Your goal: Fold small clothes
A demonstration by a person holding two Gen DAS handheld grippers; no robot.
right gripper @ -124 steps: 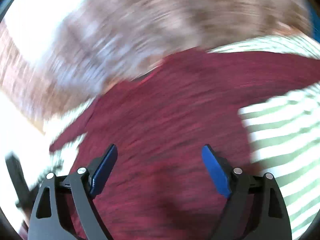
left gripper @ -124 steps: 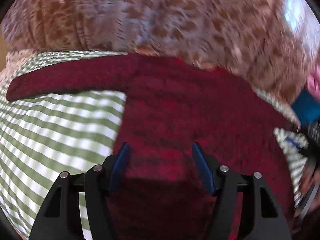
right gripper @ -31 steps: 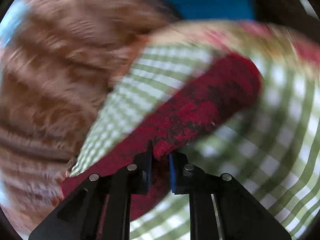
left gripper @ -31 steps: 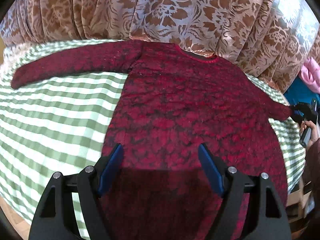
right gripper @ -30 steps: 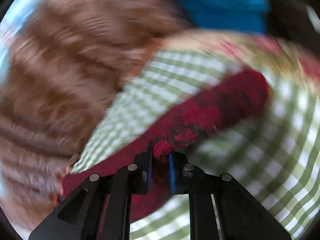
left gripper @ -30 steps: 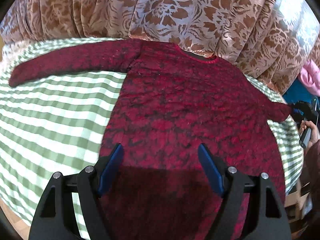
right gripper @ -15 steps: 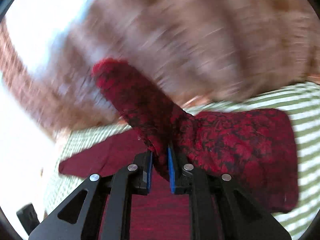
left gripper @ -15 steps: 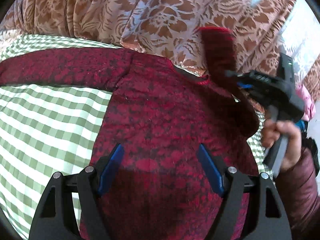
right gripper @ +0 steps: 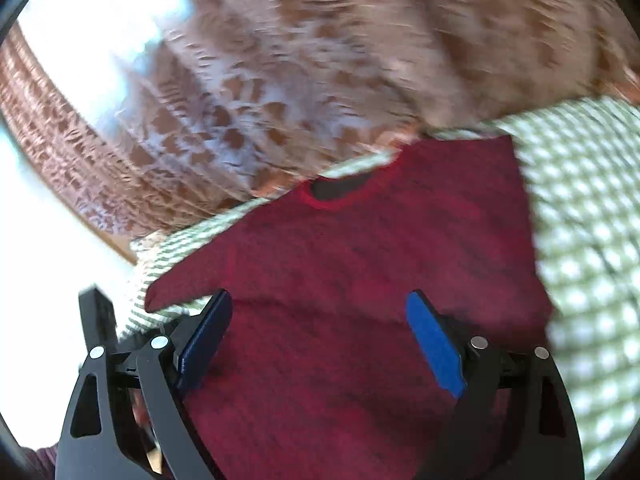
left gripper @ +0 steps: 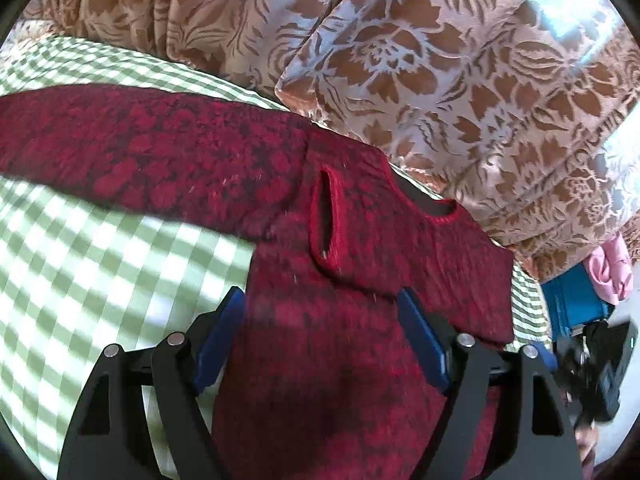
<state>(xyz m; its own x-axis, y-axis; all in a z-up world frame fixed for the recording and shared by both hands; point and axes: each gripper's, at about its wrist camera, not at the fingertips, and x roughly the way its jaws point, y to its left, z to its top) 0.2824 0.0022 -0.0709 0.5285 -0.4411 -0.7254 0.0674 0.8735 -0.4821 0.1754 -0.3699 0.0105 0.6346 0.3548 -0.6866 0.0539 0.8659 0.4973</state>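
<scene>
A dark red knit sweater (left gripper: 340, 340) lies flat on a green-and-white checked cloth (left gripper: 100, 264). Its right sleeve (left gripper: 392, 248) is folded across the chest, cuff opening near the collar (left gripper: 436, 216). Its left sleeve (left gripper: 132, 152) stretches out to the left. My left gripper (left gripper: 320, 336) is open and empty, hovering over the sweater's body. In the blurred right wrist view the sweater (right gripper: 372, 280) fills the middle, and my right gripper (right gripper: 320, 336) is open and empty above it. The right gripper's body also shows in the left wrist view (left gripper: 600, 364).
A brown floral curtain (left gripper: 400, 60) hangs along the far edge of the cloth. Blue fabric (left gripper: 576, 304) and pink fabric (left gripper: 608, 272) lie at the right. The checked cloth (right gripper: 592, 240) extends to the right in the right wrist view.
My right gripper carried the right sleeve over the chest, let it go and opened, then drew back. The left gripper stayed open and shifted closer to the collar.
</scene>
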